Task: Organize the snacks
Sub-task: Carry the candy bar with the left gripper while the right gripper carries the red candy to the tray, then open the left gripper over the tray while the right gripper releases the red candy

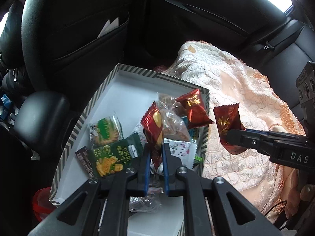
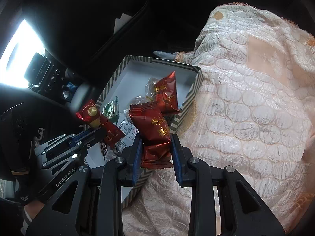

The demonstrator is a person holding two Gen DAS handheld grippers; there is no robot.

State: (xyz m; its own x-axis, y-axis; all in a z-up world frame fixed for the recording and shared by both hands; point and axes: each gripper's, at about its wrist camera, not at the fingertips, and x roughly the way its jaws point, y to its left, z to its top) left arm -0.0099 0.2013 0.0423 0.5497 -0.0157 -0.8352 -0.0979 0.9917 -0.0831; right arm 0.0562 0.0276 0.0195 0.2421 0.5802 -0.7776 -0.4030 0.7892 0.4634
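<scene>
- Snacks mostly piled in a striped-rim box (image 1: 102, 90) with a white inside, sitting on the car seat beside a peach quilted blanket (image 1: 226, 90).
- Inside: green cracker packet (image 1: 116, 153), green cookie packet (image 1: 104, 131), clear-wrapped pastry (image 1: 173, 123), red foil packet with gold characters (image 1: 195, 108) propped against the far right wall, plus some white wrappers underneath.
- Left gripper (image 1: 156, 153) over the near part of the box, pointing steeply down, jaws closed on a slim red-and-gold packet (image 1: 154, 131), lifted clear of the pile.
- Right gripper (image 2: 156, 147) just outside the box's right rim, over the blanket, jaws clamped on a puffy red packet (image 2: 153, 135) with gold characters.
- Bit of a hand (image 1: 303, 188) visible behind the right gripper's body.
</scene>
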